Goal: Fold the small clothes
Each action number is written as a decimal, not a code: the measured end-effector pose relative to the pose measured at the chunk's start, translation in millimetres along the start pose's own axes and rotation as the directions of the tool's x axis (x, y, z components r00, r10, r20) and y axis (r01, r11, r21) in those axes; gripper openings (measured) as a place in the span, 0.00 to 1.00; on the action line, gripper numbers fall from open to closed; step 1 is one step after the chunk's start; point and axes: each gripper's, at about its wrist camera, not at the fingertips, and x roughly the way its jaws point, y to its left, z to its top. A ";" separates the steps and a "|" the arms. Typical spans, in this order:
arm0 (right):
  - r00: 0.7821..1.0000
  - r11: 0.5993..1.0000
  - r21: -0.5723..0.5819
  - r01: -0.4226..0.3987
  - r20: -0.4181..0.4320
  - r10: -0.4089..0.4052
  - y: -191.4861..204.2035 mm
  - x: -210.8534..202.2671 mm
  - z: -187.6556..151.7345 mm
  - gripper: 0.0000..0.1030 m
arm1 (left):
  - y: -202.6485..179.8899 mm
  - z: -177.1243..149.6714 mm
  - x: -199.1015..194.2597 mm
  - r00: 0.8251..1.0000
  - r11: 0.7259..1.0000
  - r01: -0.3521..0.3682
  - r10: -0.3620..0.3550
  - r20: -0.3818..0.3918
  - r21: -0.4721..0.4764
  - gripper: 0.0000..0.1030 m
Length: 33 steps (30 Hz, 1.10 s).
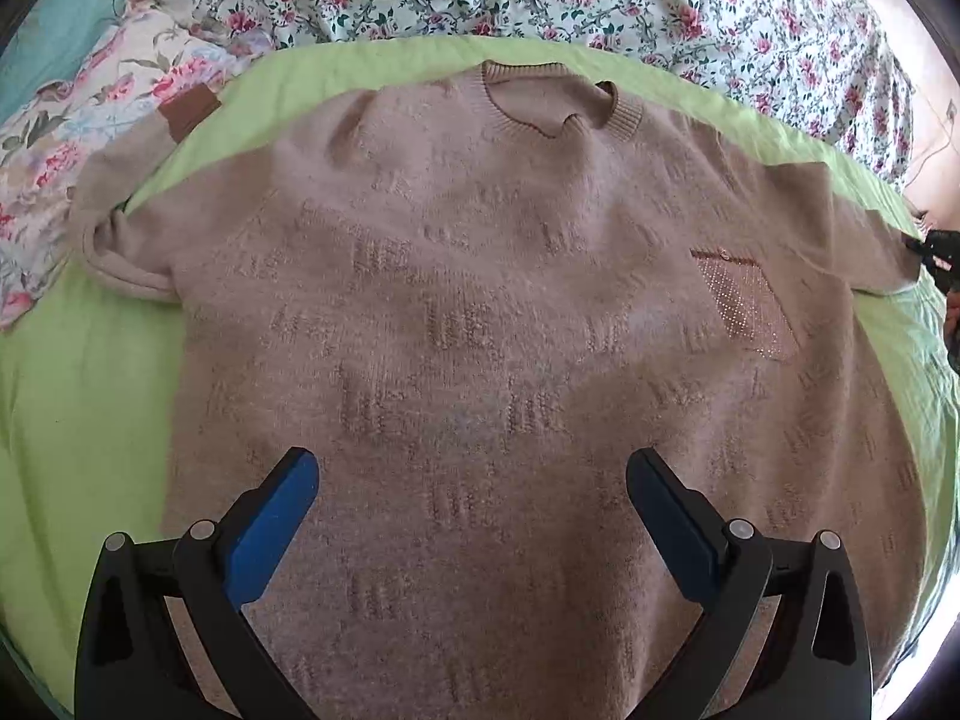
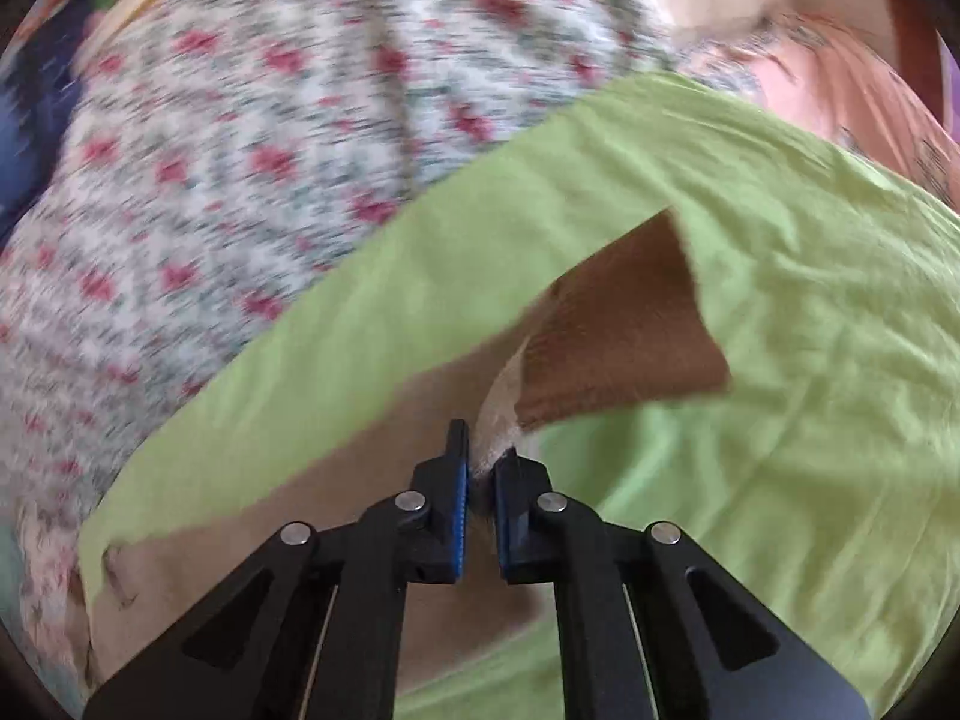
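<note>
On the green sheet (image 1: 72, 396): sweater (image 1: 480, 330) flat, unfolded | right gripper (image 2: 480, 474) pinches right sleeve (image 2: 606, 354), first fold starting | left gripper (image 1: 474, 474) spread wide, empty | body folds remain

Each claw, left (image 1: 471, 495) and right (image 2: 480, 480), has black angular linkages, silver pivot screws and blue finger pads (image 1: 276, 519).

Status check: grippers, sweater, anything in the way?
Left gripper open above sweater. Right gripper shut on right sleeve, brown cuff ahead. Sweater flat on green sheet. No obstruction visible.
</note>
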 end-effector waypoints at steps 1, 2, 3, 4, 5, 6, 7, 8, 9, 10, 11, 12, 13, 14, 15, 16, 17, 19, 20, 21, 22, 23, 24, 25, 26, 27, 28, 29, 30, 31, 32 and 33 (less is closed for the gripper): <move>0.999 0.999 -0.033 -0.041 -0.010 0.041 19.4 -6.6 -7.9 0.07 | 1.0 -1.3 -0.9 1.000 1.000 0.004 -0.004 -0.001 -0.004 0.99; 0.996 0.993 -0.071 -0.093 -0.025 0.091 44.1 -14.2 -18.4 0.07 | 2.0 -2.6 -2.1 1.000 1.000 0.005 -0.005 0.001 -0.008 0.99; 0.989 0.984 -0.105 -0.145 -0.046 0.141 68.0 -20.2 -29.3 0.07 | 3.2 -3.8 -3.4 1.000 1.000 0.007 -0.007 0.003 -0.011 0.99; 0.981 0.972 -0.136 -0.191 -0.073 0.182 91.1 -22.3 -40.0 0.07 | 4.8 -5.4 -5.2 1.000 1.000 0.010 -0.010 0.004 -0.015 0.99; 0.971 0.959 -0.162 -0.232 -0.098 0.218 111.6 -25.4 -50.9 0.07 | 7.0 -6.9 -7.3 1.000 1.000 0.014 -0.014 0.006 -0.021 0.99; 0.959 0.943 -0.187 -0.275 -0.127 0.255 132.6 -28.2 -62.5 0.07 | 8.8 -7.9 -8.8 1.000 1.000 0.018 -0.018 0.009 -0.026 0.99; 0.938 0.918 -0.212 -0.335 -0.171 0.303 162.5 -31.0 -79.3 0.07 | 11.8 -8.8 -10.8 1.000 0.999 0.023 -0.023 0.013 -0.033 0.99; 0.919 0.899 -0.223 -0.377 -0.205 0.335 182.3 -31.9 -91.5 0.07 | 15.0 -9.9 -13.0 0.999 0.999 0.028 -0.028 0.017 -0.040 0.99; 0.896 0.875 -0.230 -0.426 -0.243 0.372 205.7 -32.8 -106.8 0.07 | 18.3 -10.6 -15.1 0.999 0.998 0.033 -0.032 0.022 -0.047 0.99; 0.870 0.851 -0.231 -0.472 -0.279 0.407 229.0 -33.1 -123.8 0.07 | 22.0 -11.3 -17.3 0.999 0.998 0.040 -0.038 0.027 -0.055 0.99; 0.848 0.830 -0.232 -0.506 -0.310 0.430 247.4 -32.0 -137.7 0.07 | 26.0 -12.2 -19.5 0.999 0.997 0.046 -0.044 0.031 -0.062 0.99; 0.824 0.809 -0.235 -0.538 -0.347 0.447 269.4 -29.7 -155.8 0.07 | 30.0 -13.2 -21.9 0.998 0.996 0.053 -0.051 0.038 -0.070 0.99; 0.806 0.794 -0.235 -0.561 -0.375 0.458 287.2 -26.0 -169.6 0.07 | 34.4 -14.0 -24.4 0.997 0.995 0.059 -0.056 0.044 -0.079 0.99; 0.785 0.778 -0.229 -0.585 -0.403 0.471 302.6 -22.8 -182.4 0.07 | 38.6 -14.3 -26.5 0.997 0.994 0.067 -0.062 0.050 -0.088 0.99; 0.758 0.764 -0.211 -0.610 -0.438 0.484 316.4 -19.2 -195.7 0.07 | 41.9 -14.6 -28.0 0.996 0.993 0.074 -0.069 0.054 -0.094 0.99; 0.724 0.745 -0.194 -0.638 -0.480 0.496 333.3 -15.2 -215.2 0.07 | 46.0 -15.1 -30.3 0.995 0.991 0.083 -0.077 0.061 -0.101 0.99; 0.703 0.731 -0.190 -0.655 -0.507 0.499 345.8 -12.4 -227.5 0.07 | 48.9 -15.6 -32.0 0.994 0.991 0.089 -0.083 0.068 -0.104 0.99; 0.669 0.708 -0.191 -0.680 -0.556 0.493 368.8 -7.4 -255.4 0.07 | 56.2 -16.1 -35.2 0.992 0.989 0.104 -0.096 0.082 -0.107 0.99; 0.657 0.702 -0.192 -0.686 -0.577 0.485 373.3 -6.6 -266.7 0.07 | 58.5 -16.2 -35.8 0.991 0.988 0.109 -0.100 0.087 -0.106 0.99; 0.649 0.698 -0.199 -0.688 -0.599 0.469 379.9 -3.5 -278.8 0.08 | 60.9 -15.8 -35.7 0.990 0.988 0.116 -0.106 0.092 -0.106 0.99; 0.642 0.697 -0.201 -0.689 -0.616 0.457 385.5 1.1 -287.1 0.11 | 63.3 -15.1 -34.6 0.989 0.986 0.124 -0.114 0.094 -0.108 0.99; 0.632 0.696 -0.198 -0.691 -0.633 0.447 388.5 4.5 -294.4 0.12 | 65.0 -14.5 -33.0 0.988 0.985 0.131 -0.121 0.095 -0.111 0.99; 0.629 0.701 -0.201 -0.684 -0.649 0.428 390.4 8.6 -301.3 0.19 | 66.4 -12.2 -29.8 0.985 0.982 0.149 -0.138 0.099 -0.115 0.99; 0.626 0.706 -0.198 -0.680 -0.658 0.418 389.8 10.2 -303.0 0.24 | 66.5 -10.2 -26.3 0.984 0.980 0.160 -0.148 0.099 -0.118 1.00; 0.615 0.704 -0.185 -0.685 -0.665 0.424 388.2 11.5 -304.4 0.30 | 67.0 -7.5 -22.4 0.983 0.978 0.167 -0.156 0.095 -0.123 0.99; 0.600 0.698 -0.165 -0.697 -0.666 0.442 381.7 9.6 -303.9 0.36 | 65.7 -3.7 -16.8 0.982 0.976 0.178 -0.168 0.088 -0.127 0.99; 0.599 0.696 -0.162 -0.700 -0.664 0.448 382.0 8.7 -302.9 0.39 | 62.9 1.4 -10.4 0.979 0.973 0.193 -0.184 0.084 -0.129 0.99; 0.600 0.692 -0.163 -0.703 -0.659 0.454 377.8 3.8 -299.4 0.42 | 59.3 6.8 -4.9 0.977 0.970 0.204 -0.195 0.081 -0.128 0.99; 0.603 0.690 -0.163 -0.705 -0.650 0.462 373.4 -0.3 -294.7 0.42 | 55.4 10.8 -0.7 0.976 0.969 0.213 -0.204 0.081 -0.126 1.00; 0.612 0.689 -0.161 -0.707 -0.628 0.481 363.8 -8.3 -286.1 0.42 | 49.3 17.6 4.5 0.973 0.967 0.225 -0.216 0.085 -0.118 0.99; 0.622 0.691 -0.159 -0.705 -0.608 0.494 357.2 -13.1 -279.3 0.43 | 41.7 23.9 9.1 0.970 0.967 0.233 -0.224 0.090 -0.106 1.00; 0.638 0.698 -0.157 -0.699 -0.579 0.508 346.3 -19.2 -271.1 0.45 | 33.3 31.8 15.4 0.970 0.968 0.232 -0.224 0.092 -0.090 1.00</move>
